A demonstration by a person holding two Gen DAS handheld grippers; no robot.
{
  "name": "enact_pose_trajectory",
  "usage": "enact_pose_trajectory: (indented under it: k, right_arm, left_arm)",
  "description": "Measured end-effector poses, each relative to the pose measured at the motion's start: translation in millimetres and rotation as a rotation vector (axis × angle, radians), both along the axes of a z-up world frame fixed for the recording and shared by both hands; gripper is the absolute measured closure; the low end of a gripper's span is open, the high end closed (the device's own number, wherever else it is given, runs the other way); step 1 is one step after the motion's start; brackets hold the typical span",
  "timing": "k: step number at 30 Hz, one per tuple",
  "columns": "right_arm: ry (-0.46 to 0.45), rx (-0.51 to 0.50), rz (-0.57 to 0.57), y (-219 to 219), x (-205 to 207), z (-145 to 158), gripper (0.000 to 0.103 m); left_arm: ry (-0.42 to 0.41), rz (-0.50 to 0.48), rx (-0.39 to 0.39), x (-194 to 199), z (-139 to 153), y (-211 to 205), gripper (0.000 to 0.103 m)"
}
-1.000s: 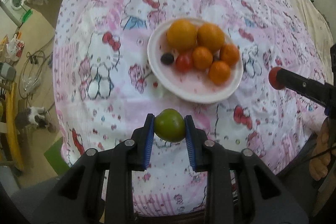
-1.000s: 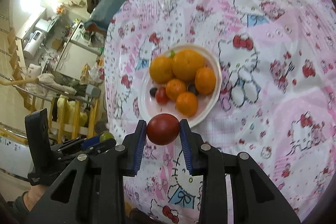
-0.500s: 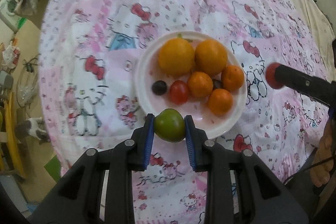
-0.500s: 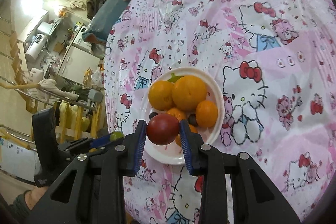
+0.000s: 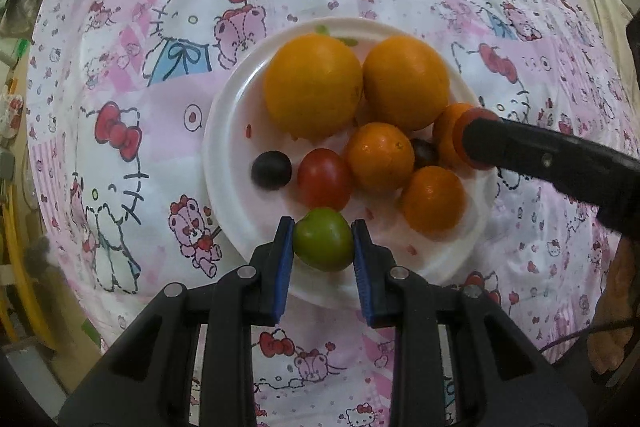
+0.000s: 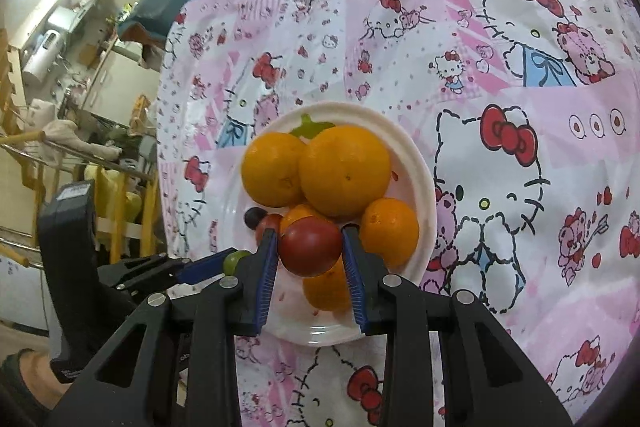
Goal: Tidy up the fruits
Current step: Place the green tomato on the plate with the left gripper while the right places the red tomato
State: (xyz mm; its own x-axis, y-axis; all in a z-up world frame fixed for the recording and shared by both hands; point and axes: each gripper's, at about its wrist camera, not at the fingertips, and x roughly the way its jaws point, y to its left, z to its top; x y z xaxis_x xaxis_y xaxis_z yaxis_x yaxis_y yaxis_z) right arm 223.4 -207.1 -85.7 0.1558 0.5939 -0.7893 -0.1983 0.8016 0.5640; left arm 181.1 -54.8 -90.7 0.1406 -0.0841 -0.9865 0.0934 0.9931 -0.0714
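Both grippers are black plastic with silver screw heads, blue ribbed pads lining the jaws.

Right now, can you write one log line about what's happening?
left gripper: shut on green fruit | right gripper: shut on red fruit | both over white plate

Left gripper [image 5: 323,245], black frame with blue ribbed pads: my jaws clamped on a round green fruit [image 5: 323,245], pointing forward and down. Right gripper [image 6: 310,247], same build: jaws clamped on a round dark-red fruit [image 6: 310,247]; its black finger reaches in from my right in the left wrist view.
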Motion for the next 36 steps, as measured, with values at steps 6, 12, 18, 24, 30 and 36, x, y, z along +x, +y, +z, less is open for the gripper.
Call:
enact_pose_trajectory:
  k: [6, 12, 18, 24, 30, 36]
  right_arm:
    - [-0.019, -0.057, 0.002, 1.3, -4.4, -4.7, 0.069]
    - [-0.031, -0.056, -0.006, -2.1, -5.0, -0.5, 0.068]
    - [-0.041, -0.061, -0.006, -1.4, -6.1, 2.9, 0.067]
    - [-0.057, -0.046, -0.015, -2.7, -5.5, 8.4, 0.064]
    - [-0.085, -0.027, -0.02, -4.7, -6.5, 18.7, 0.049]
    - [-0.12, -0.031, -0.037, -8.1, -5.9, 27.6, 0.03]
  left_arm:
    - [0.004, 0.03, -0.013, 3.2, -3.2, 4.3, 0.078]
    - [-0.006, 0.04, -0.004, 2.0, -2.9, 6.7, 0.077]
    - [-0.003, 0.022, 0.011, 0.1, -5.6, 2.7, 0.077]
    - [-0.007, 0.01, 0.009, 0.3, -5.5, -5.3, 0.061]
    - [-0.026, 0.01, 0.01, -0.1, 3.9, -9.6, 0.031]
    - [-0.022, 0.039, -0.017, 2.7, 7.4, 3.3, 0.026]
